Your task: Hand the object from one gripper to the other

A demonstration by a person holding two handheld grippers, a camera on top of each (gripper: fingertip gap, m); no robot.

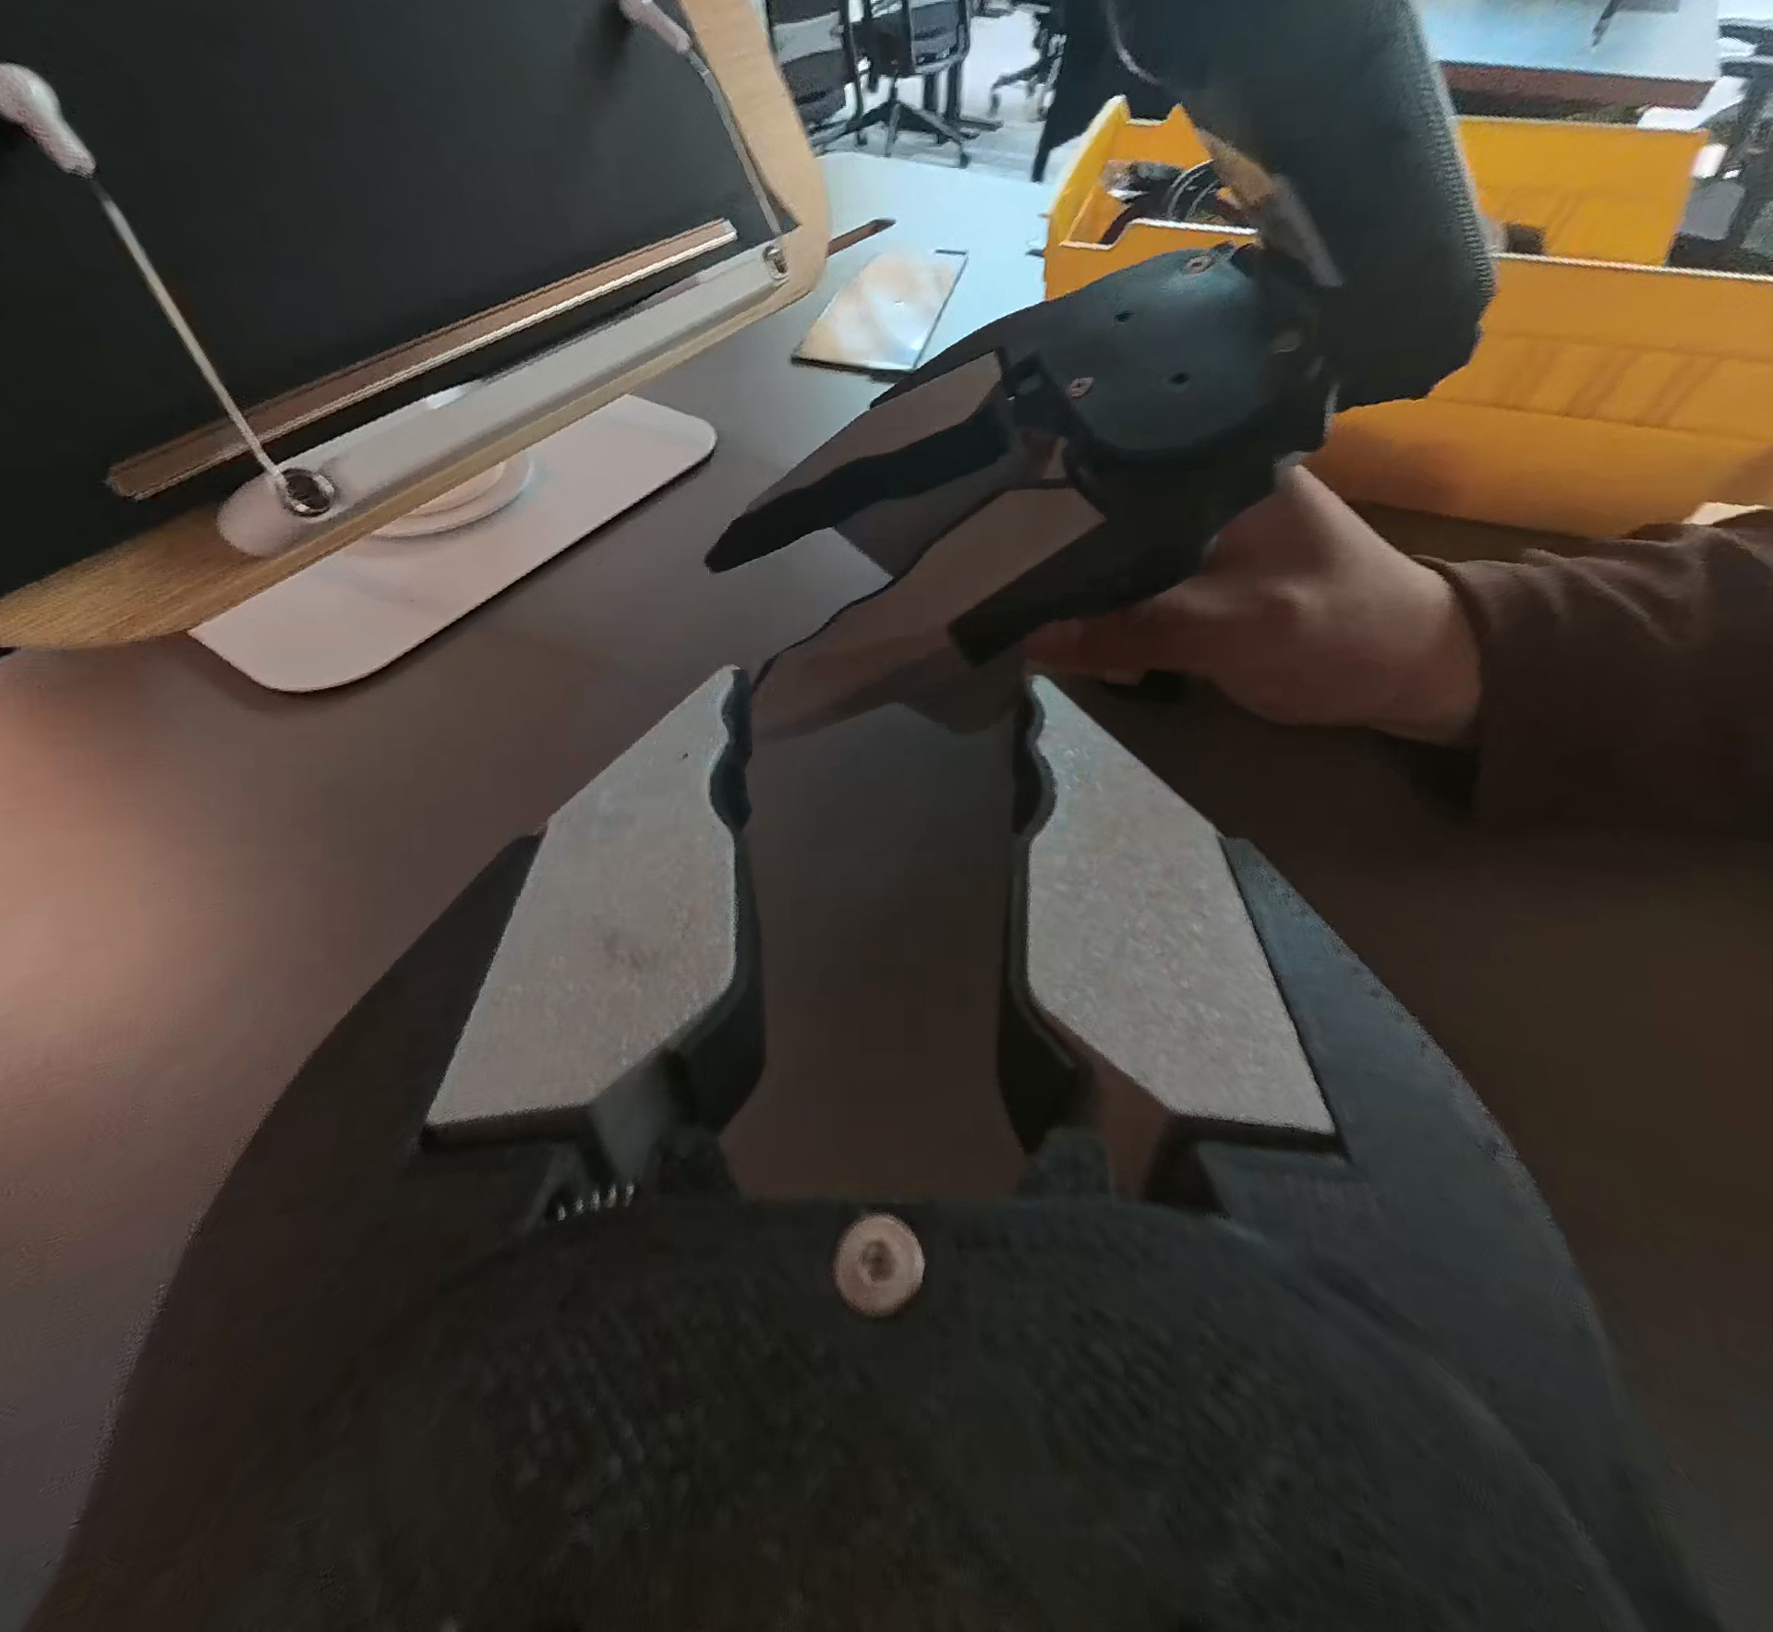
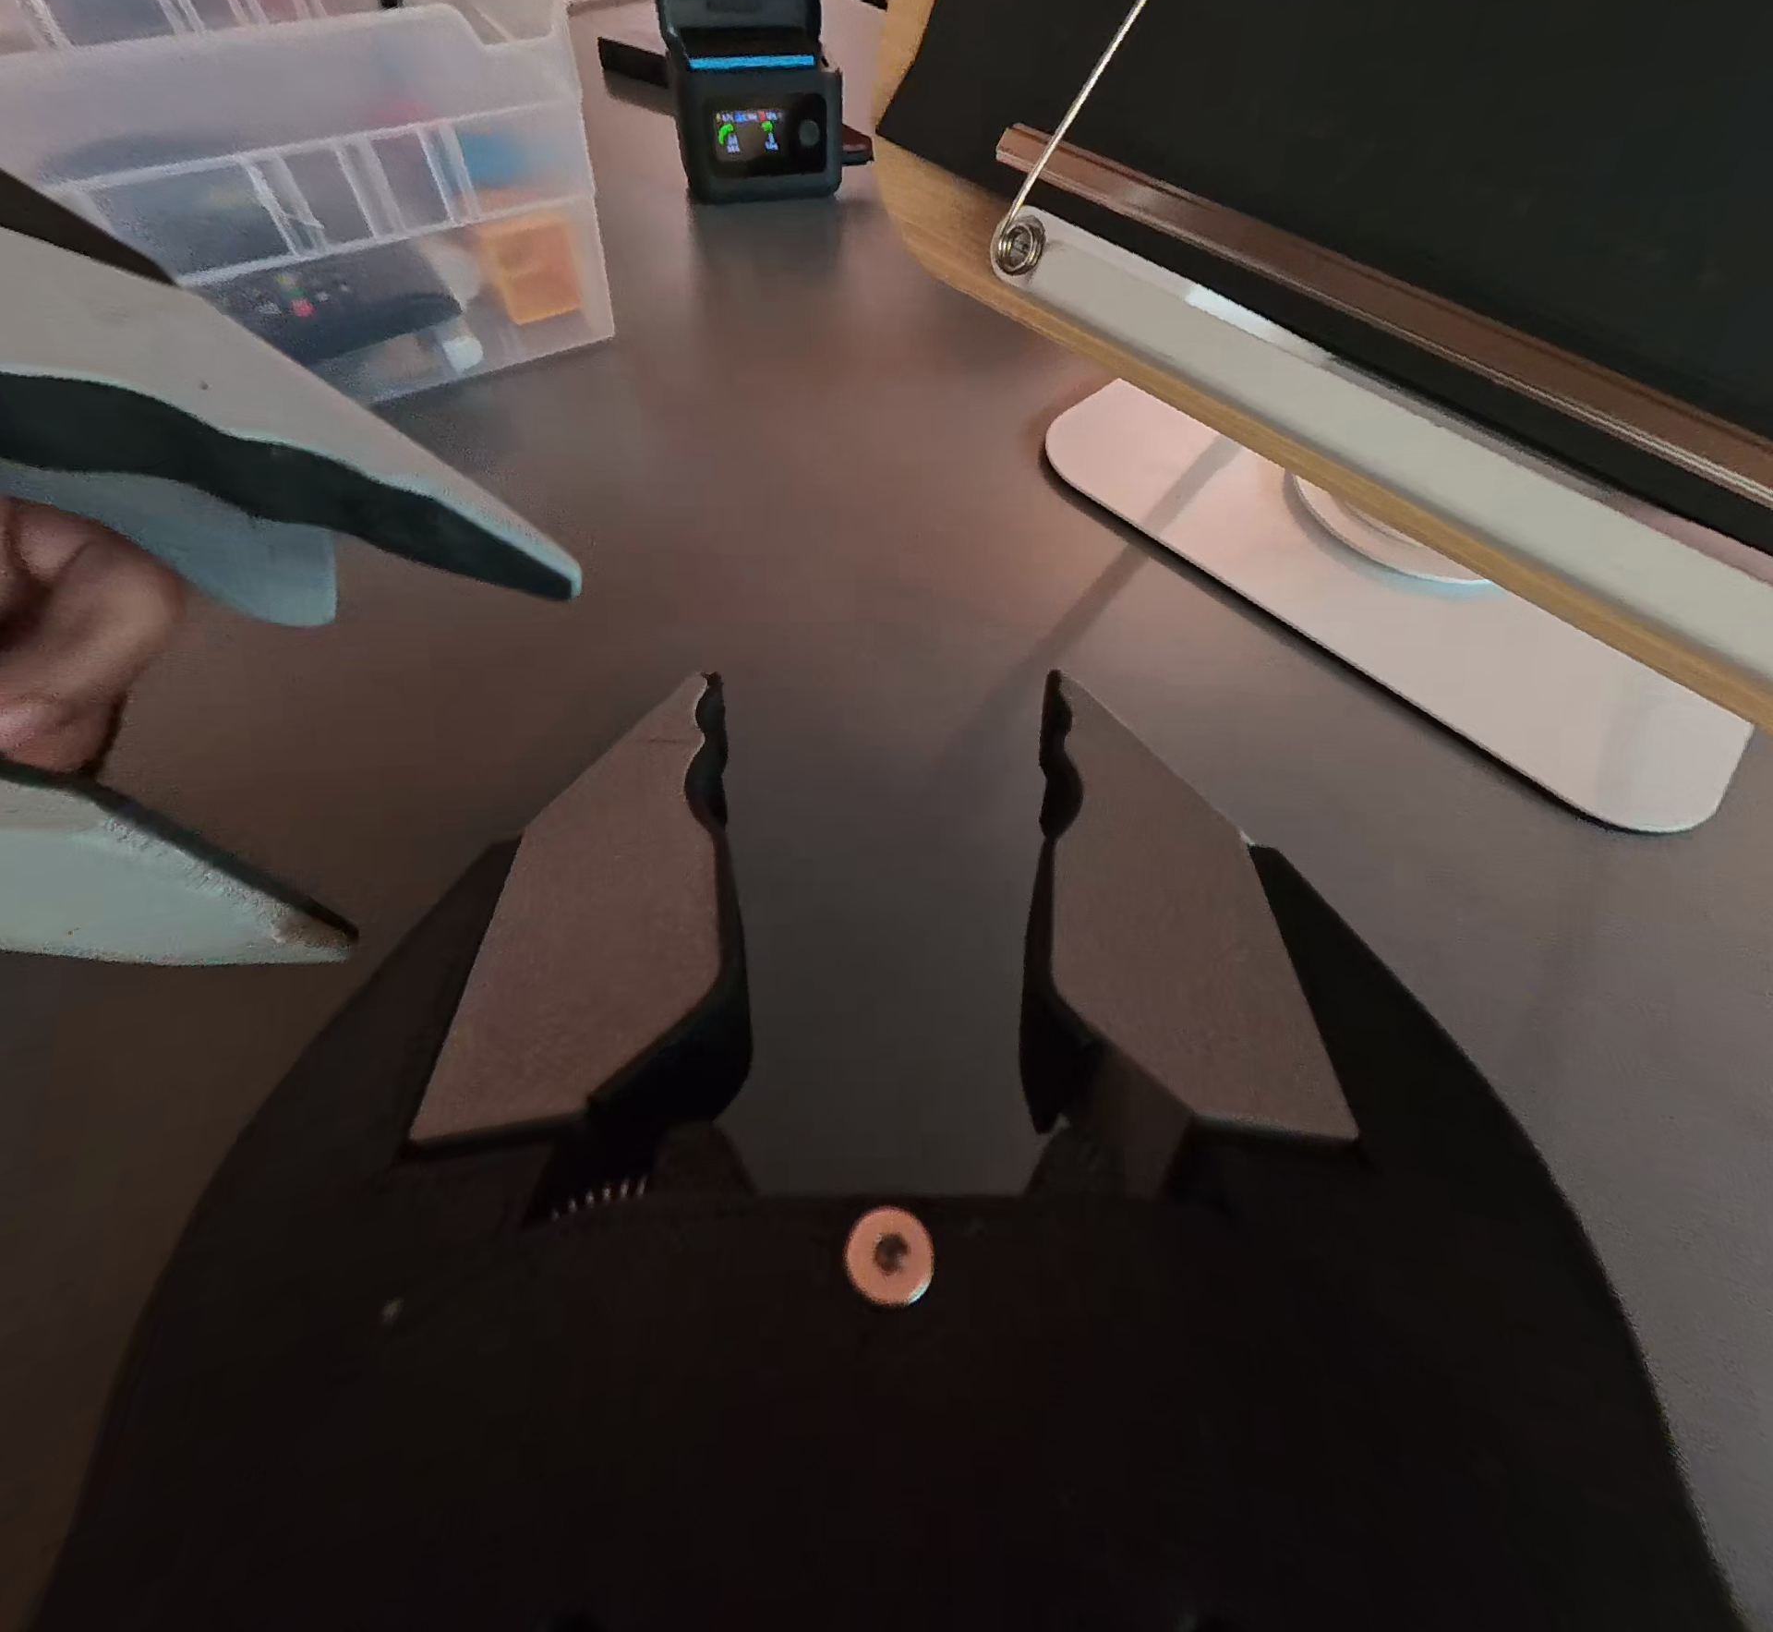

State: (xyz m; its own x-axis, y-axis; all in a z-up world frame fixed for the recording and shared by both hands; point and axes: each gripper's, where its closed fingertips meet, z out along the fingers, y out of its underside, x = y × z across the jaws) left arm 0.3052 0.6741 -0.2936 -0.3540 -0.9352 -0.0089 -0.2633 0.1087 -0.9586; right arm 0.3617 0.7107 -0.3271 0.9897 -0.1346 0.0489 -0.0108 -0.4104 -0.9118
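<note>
Left wrist view: the left gripper gapes empty, the right gripper empty just beyond, right of the book stand.

Right wrist view: same spread — no object visible. Locate it before closing either one.

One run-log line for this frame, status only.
left gripper: open, empty | right gripper: open, empty | both over dark matte tabletop | handover object: not in view | wood-framed black book stand: behind
</note>
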